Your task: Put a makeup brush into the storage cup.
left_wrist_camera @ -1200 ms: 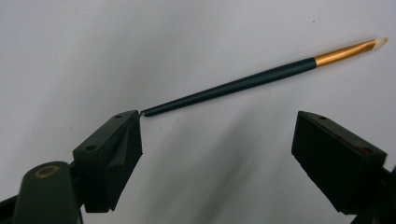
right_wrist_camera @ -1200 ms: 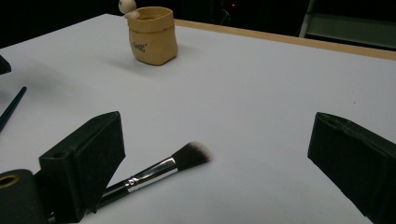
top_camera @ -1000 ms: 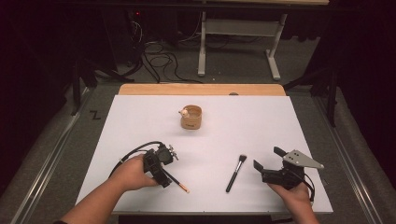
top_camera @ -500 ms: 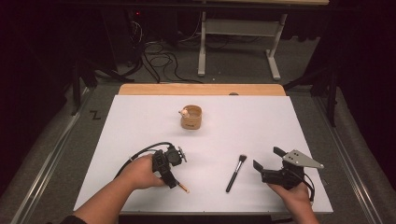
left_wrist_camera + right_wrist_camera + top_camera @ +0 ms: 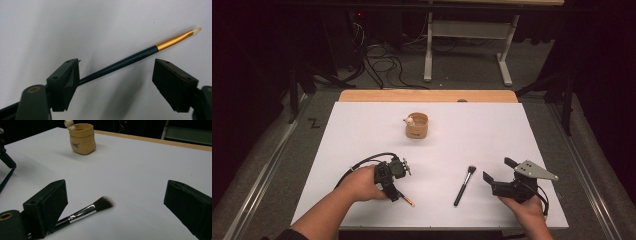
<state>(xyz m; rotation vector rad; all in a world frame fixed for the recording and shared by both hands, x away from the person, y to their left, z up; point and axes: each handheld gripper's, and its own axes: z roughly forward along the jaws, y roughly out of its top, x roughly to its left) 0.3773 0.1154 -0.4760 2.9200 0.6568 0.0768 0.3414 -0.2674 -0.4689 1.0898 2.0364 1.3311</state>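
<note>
The left gripper (image 5: 396, 192) has dropped over the thin brush (image 5: 130, 58) near the table's (image 5: 362, 130) front edge, and its jaws have just been closing in, though they stand apart with the handle lying between them, not yet pinched. I'd judge a pickup is about to happen. The right gripper (image 5: 497, 172) rests wide open beside the powder brush (image 5: 464, 185), holding nothing. The tan cup (image 5: 82, 138) farther back bears small dark lettering, too small to read.

left tool (image 5: 395, 189) over thin brush (image 5: 406, 199), cup (image 5: 417, 126)
</note>
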